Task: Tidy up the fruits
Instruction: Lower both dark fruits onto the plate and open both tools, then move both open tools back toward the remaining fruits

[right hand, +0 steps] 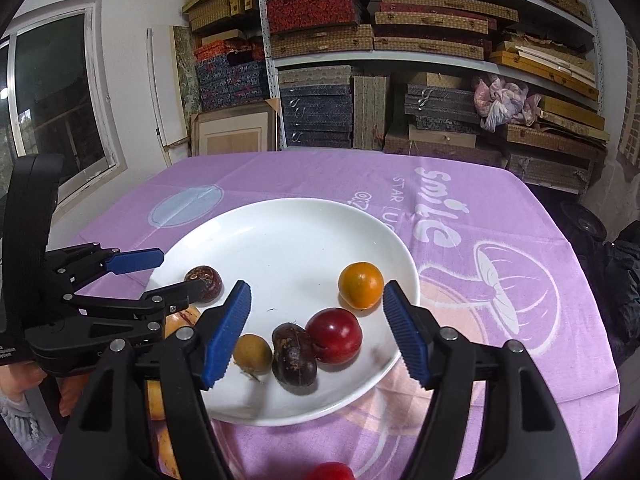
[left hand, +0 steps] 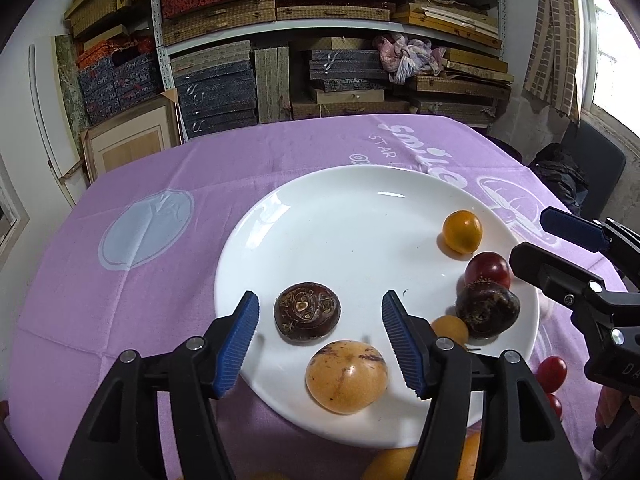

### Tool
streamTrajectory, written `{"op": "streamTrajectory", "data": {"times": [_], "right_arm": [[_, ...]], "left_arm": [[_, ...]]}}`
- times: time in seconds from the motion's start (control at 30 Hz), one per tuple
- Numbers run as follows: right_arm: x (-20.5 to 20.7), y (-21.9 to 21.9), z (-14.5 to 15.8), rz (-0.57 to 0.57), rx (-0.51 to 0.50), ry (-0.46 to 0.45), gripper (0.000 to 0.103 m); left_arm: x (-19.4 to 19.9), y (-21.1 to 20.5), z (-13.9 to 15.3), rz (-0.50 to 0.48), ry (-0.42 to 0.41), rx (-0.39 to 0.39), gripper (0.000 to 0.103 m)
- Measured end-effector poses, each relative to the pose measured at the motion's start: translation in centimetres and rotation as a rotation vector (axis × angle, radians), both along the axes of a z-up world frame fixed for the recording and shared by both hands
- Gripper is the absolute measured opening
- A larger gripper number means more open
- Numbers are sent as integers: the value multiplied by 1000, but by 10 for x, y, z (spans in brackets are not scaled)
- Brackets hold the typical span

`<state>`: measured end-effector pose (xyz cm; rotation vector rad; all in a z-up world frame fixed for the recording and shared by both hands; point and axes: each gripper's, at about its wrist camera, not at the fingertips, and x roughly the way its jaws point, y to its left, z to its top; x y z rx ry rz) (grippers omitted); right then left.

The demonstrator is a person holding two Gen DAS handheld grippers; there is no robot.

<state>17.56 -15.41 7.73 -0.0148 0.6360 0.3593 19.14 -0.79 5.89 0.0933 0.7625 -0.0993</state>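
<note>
Plate (right hand: pixel 280 240): white, round, on the purple cloth.
Orange fruit (right hand: pixel 361 285): far right on plate.
Red plum (right hand: pixel 334 335): touching dark chestnut (right hand: pixel 294 358).
Tan fruit (right hand: pixel 253 353): beside chestnut.

Purple tablecloth (right hand: pixel 500 216): "smile", "STAR" printed white, partly plate-hidden.

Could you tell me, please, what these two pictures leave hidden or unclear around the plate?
- Left wrist view: orange fruit below the white plate, cut off by the bottom edge and the left gripper.
- Right wrist view: red fruit cut by the bottom edge; pale fruit behind the left gripper.
</note>
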Motion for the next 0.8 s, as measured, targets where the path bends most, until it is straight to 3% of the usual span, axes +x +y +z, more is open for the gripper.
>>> {"op": "streamTrajectory", "data": {"times": [0.17, 0.4, 0.63, 0.8], "right_arm": [[-31, -6, 30, 9, 63, -53, 74], [-98, -15, 62, 61, 129, -109, 81], [-158, -25, 28, 72, 104, -91, 85], [-166, -31, -3, 55, 73, -24, 87]], "left_arm": [[-31, 14, 31, 12, -50, -49, 67], [-94, 62, 45, 117, -83, 35, 72], [-148, 103, 13, 200, -58, -40, 73], [-172, 98, -7, 180, -75, -74, 73]]}}
